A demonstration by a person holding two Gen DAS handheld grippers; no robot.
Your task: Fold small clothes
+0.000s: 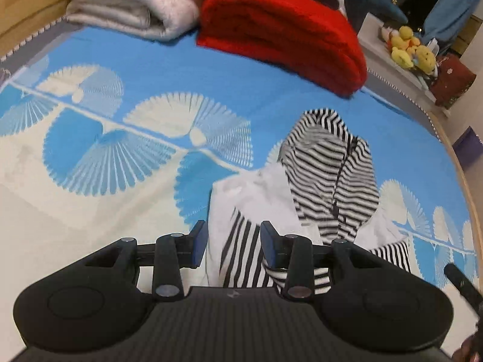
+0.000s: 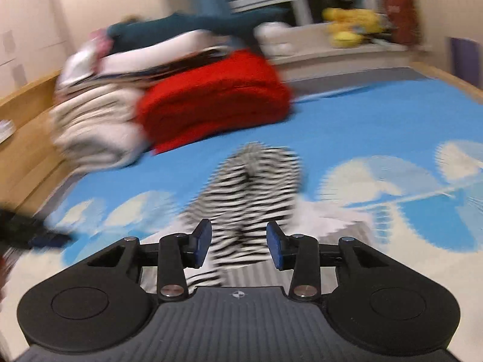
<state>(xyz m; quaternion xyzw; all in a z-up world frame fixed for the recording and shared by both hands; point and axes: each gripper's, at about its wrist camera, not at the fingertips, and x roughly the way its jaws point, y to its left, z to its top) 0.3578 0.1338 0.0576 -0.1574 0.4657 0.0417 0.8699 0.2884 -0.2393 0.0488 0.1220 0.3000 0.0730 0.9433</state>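
A small black-and-white striped garment (image 1: 326,178) with white parts lies crumpled on the blue and cream patterned bed cover (image 1: 120,138). My left gripper (image 1: 234,244) is open just above its near end, a striped part between the blue pads. In the blurred right wrist view the same garment (image 2: 250,187) lies ahead, and my right gripper (image 2: 238,241) is open over its near edge, holding nothing. The left gripper shows as a dark blur at the left edge of the right wrist view (image 2: 36,235).
A folded red blanket (image 1: 280,33) and a folded cream blanket (image 1: 126,6) lie at the far end of the bed. Yellow plush toys (image 1: 410,48) sit on a ledge beyond. The bed's wooden edge (image 1: 465,175) runs along the right.
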